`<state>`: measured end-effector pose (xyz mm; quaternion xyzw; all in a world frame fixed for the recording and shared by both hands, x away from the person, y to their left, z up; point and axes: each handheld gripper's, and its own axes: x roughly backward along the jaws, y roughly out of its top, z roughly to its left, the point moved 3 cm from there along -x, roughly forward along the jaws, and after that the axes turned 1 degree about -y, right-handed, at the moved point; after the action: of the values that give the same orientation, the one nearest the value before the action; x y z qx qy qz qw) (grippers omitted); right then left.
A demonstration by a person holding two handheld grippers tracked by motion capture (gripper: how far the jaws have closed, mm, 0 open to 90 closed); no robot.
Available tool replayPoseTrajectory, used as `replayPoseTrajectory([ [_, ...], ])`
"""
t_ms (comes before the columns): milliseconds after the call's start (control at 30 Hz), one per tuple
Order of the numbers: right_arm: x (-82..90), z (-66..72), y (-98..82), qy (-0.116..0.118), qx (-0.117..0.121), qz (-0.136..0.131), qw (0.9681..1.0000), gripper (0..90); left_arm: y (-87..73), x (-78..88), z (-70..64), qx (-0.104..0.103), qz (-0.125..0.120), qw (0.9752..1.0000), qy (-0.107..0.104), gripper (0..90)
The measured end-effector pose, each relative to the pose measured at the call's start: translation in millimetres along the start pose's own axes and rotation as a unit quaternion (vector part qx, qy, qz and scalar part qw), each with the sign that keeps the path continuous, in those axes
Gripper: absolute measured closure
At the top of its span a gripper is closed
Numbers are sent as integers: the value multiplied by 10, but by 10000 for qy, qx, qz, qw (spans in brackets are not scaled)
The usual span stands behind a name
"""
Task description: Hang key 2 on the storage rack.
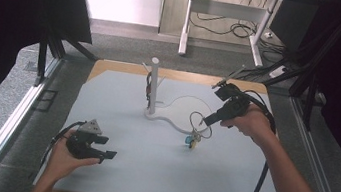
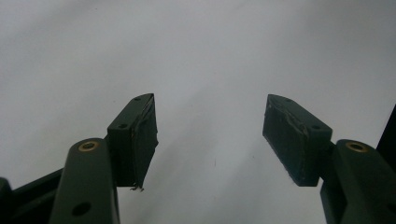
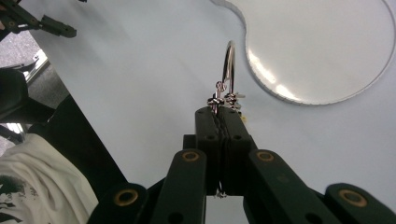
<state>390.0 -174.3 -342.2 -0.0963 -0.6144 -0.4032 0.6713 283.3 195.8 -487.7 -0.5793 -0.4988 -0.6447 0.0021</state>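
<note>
A metal key ring [image 1: 198,121] hangs over the middle right of the mat, with small blue and yellow tags [image 1: 191,141] dangling under it. My right gripper [image 1: 204,124] is shut on that ring; in the right gripper view the ring [image 3: 229,65] rises straight from the closed jaws of the right gripper [image 3: 219,114]. A white post stand [image 1: 153,84] with side pegs sits at the back centre on a clear curved base [image 1: 177,108]; the base [image 3: 322,51] lies just beyond the ring. My left gripper [image 1: 107,155] rests open at the front left, and the left gripper [image 2: 210,135] has bare mat between its jaws.
The pale mat [image 1: 148,168] covers a wooden table [image 1: 112,65] with metal rails on both sides. Dark curtains flank the table. Beyond its far edge stand desk legs [image 1: 185,27] and floor cables [image 1: 238,30]. The other hand's gripper [image 3: 44,22] shows far off.
</note>
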Motion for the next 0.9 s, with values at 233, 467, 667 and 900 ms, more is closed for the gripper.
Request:
replayPoseTrajectory([
  [233,48,-58,103,-67,-82,-1,9999,882,-1,11,3,5,-17,10000,-4,356],
  [467,66,-116,185,-125,-159,56,9998,883,0,19,9,-4,-10,10000,-8,356],
  [667,84,-151,271,-178,-201,71,9996,883,1,26,15,0,-37,10000,-11,356],
  [900,129,-169,388,-222,-229,73,9995,883,1,40,16,23,-46,10000,-15,356],
])
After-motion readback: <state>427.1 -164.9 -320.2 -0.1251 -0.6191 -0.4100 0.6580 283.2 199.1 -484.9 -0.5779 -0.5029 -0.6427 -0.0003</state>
